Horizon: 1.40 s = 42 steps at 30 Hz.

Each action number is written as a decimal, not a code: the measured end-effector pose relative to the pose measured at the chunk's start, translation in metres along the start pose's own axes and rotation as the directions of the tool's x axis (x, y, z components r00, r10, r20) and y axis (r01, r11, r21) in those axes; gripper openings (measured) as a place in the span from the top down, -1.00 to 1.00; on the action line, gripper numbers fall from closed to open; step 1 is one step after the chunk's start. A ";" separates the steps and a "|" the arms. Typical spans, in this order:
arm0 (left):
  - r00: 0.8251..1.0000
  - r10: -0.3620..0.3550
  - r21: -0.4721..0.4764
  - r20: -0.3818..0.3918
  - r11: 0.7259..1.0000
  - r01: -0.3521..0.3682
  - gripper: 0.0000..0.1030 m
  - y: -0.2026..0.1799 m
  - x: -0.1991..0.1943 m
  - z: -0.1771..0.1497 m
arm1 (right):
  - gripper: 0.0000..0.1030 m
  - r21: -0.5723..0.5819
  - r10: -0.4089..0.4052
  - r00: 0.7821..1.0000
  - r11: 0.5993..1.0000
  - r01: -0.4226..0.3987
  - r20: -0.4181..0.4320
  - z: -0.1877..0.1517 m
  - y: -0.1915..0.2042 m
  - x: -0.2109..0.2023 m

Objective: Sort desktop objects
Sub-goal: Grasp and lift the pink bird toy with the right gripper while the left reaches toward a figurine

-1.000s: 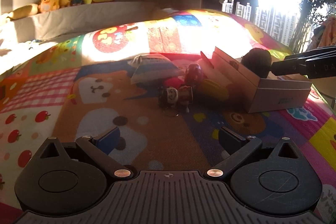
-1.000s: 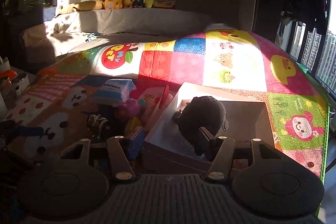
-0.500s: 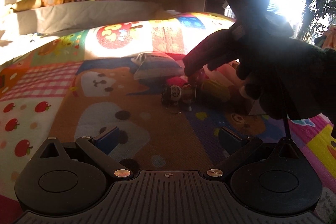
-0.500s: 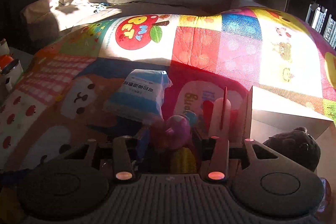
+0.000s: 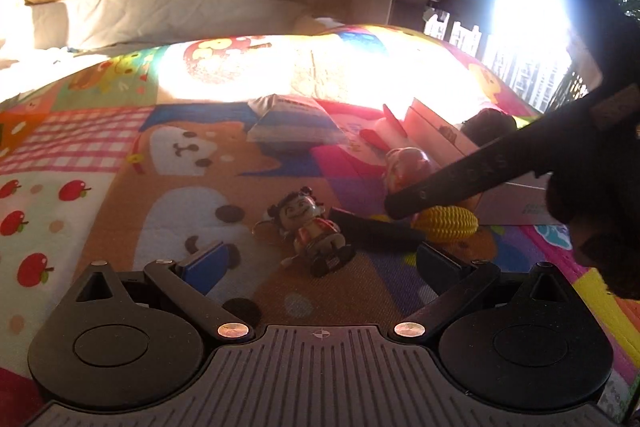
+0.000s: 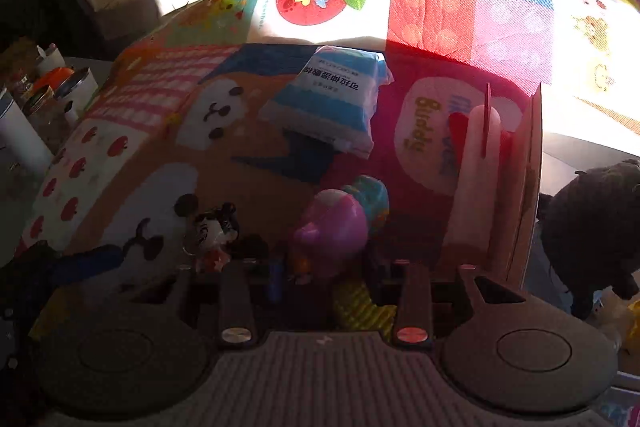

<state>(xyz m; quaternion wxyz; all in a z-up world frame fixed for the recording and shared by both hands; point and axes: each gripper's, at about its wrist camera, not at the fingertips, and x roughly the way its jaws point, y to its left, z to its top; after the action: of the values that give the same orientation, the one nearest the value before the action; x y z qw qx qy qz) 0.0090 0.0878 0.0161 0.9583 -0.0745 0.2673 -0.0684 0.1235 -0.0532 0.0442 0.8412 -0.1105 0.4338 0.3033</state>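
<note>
Patchwork cartoon-print cloth (image 5: 168, 195), sunlit at its far edge, covers the surface under me. My right gripper (image 6: 324, 283) is closing around the pink egg-shaped toy (image 6: 332, 227) beside the open cardboard box (image 5: 500, 183); contact unclear. My left gripper (image 5: 320, 263) gapes empty before the small big-headed figurine (image 5: 308, 223).

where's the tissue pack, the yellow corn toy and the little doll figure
tissue pack (image 6: 334, 99), right wrist view, on its printed top face
yellow corn toy (image 5: 446, 223), left wrist view, on its ribbed side
little doll figure (image 5: 310, 223), left wrist view, on its chest below the face
</note>
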 end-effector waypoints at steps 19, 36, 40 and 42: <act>0.996 -0.070 0.153 -0.051 0.985 0.077 -0.99 -0.046 0.003 0.004 | 0.14 0.109 -0.189 0.969 0.979 0.173 0.161 -0.139 -0.051 -0.093; 0.972 -0.117 0.037 -0.202 0.991 0.127 -1.00 -0.041 0.064 0.024 | -1.00 0.373 -0.195 0.944 0.924 0.086 0.267 -0.189 -0.105 -0.097; 0.969 -0.161 -0.004 -0.187 0.987 0.163 -1.00 -0.036 0.063 0.031 | -1.00 0.377 -0.194 0.942 0.923 0.080 0.275 -0.191 -0.105 -0.096; 0.957 -0.216 0.031 -0.192 0.974 0.226 -1.00 -0.049 0.061 0.028 | -1.00 0.378 -0.195 0.941 0.922 0.080 0.277 -0.191 -0.105 -0.096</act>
<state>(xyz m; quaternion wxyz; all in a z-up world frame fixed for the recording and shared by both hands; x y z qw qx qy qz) 0.0711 0.0327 0.0182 0.9168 -0.0720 0.3446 -0.1886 0.0178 -0.2617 -0.0017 0.9239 0.0644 0.3361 0.1712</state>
